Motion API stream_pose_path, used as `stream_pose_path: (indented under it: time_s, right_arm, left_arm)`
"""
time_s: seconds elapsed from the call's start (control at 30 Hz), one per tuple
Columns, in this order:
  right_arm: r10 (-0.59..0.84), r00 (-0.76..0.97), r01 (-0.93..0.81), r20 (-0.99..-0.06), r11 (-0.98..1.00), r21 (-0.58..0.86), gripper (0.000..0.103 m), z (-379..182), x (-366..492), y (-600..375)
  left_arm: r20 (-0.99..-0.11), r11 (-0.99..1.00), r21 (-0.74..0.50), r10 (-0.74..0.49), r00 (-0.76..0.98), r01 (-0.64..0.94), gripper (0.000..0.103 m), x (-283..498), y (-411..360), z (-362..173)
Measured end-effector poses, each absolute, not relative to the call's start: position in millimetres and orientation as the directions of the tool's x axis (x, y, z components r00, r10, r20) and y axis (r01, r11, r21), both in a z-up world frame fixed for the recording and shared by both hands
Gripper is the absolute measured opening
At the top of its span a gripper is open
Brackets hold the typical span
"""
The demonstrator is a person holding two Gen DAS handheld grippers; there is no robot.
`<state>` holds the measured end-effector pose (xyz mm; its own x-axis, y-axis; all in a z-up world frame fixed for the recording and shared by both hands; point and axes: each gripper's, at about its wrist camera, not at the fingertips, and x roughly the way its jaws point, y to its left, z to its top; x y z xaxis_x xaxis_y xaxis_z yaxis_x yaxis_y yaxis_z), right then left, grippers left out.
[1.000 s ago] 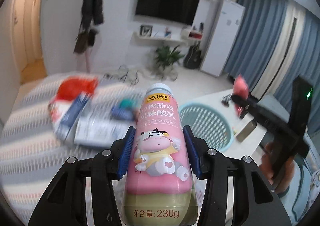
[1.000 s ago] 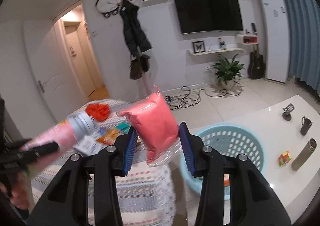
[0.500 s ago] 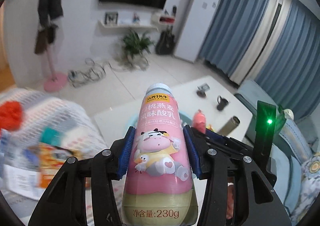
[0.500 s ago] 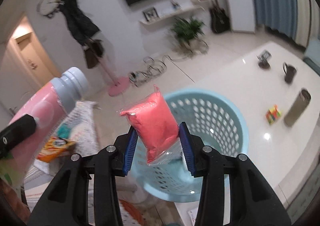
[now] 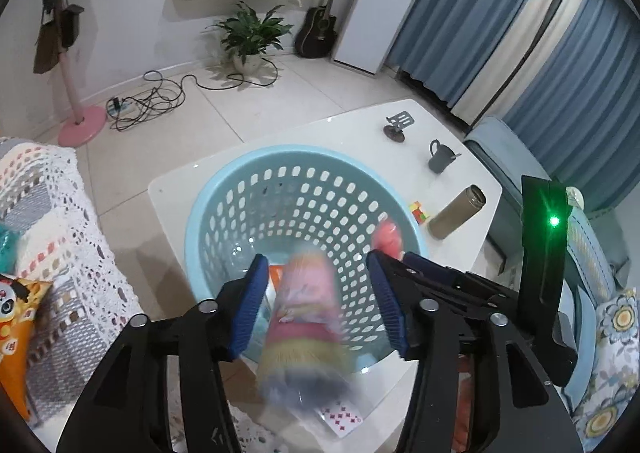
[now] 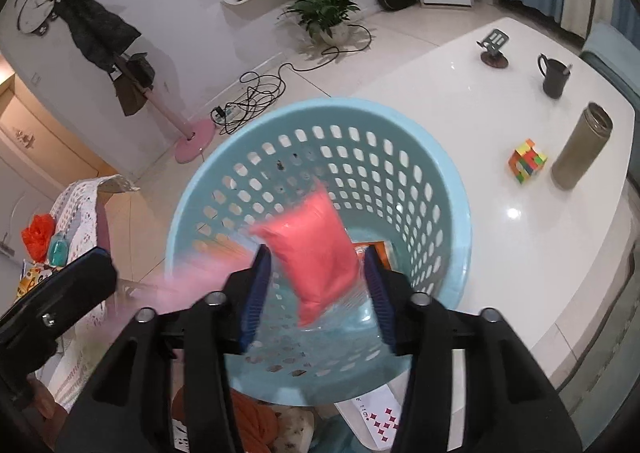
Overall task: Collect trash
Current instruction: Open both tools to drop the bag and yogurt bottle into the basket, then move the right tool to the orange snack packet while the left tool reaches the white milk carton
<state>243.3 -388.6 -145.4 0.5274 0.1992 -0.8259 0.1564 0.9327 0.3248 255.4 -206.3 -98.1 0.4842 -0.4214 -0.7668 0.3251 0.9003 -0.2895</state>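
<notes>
Both grippers hang over the pale blue basket (image 5: 208, 213) on the white tabletop (image 6: 520, 253), and both sets of fingers have just been opening. The left gripper (image 5: 318, 305) has its fingers spread with the pink yogurt bottle (image 5: 304, 317) between them, blurred and clear of both blue pads, so it looks to be dropping into the basket, though the blur makes that hard to swear to. The right gripper (image 6: 316, 289) is likewise parted, and the pink sealed pouch (image 6: 316, 253) sits tilted between its pads, apparently loose and above the basket's floor. The bottle is a stiff, smooth plastic cylinder that probably slides under a weak pinch; it is best taken across its wide lower body. The pouch is soft and light and will sag, so a pinch across its middle suits it. More litter waits on the crocheted cover (image 5: 60, 221) at the left: an orange snack packet (image 5: 16, 317) in the left view, a red crumpled bag (image 6: 38, 237) in the right
</notes>
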Motion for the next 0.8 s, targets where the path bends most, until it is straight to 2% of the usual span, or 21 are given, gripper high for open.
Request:
stream_pose_path:
  time_s: [0.07, 0.13, 0.37, 0.63, 0.8]
  right_arm:
    - [0.191, 0.534, 0.172, -0.824, 0.929, 0.327, 0.058, -144.6, 240.1, -393.2]
    - [0.194, 0.538, 0.173, -0.82, 0.927, 0.333, 0.058, -141.4, 238.1, -395.6]
    - [0.185, 0.576, 0.144, -0.796, 0.936, 0.322, 0.059, -119.1, 222.3, -389.1]
    - [0.216, 0.668, -0.012, -0.713, 0.96, 0.28, 0.058, -62.9, 193.9, -336.8]
    - [0.275, 0.711, -0.128, -0.648, 0.956, 0.265, 0.058, -33.4, 178.4, -293.0]
  left_arm:
    - [-0.762, 0.896, -0.299, -0.432, 0.483, 0.33, 0.058, 252.1, -205.2, -96.3]
    - [-0.756, 0.893, -0.301, -0.437, 0.487, 0.334, 0.06, 247.7, -204.8, -91.5]
    - [-0.716, 0.879, -0.314, -0.467, 0.518, 0.358, 0.06, 219.5, -194.5, -67.3]
    - [-0.636, 0.883, -0.305, -0.468, 0.614, 0.357, 0.06, 174.7, -158.8, -24.0]
    - [-0.584, 0.92, -0.274, -0.391, 0.712, 0.281, 0.064, 146.7, -111.2, -1.2]
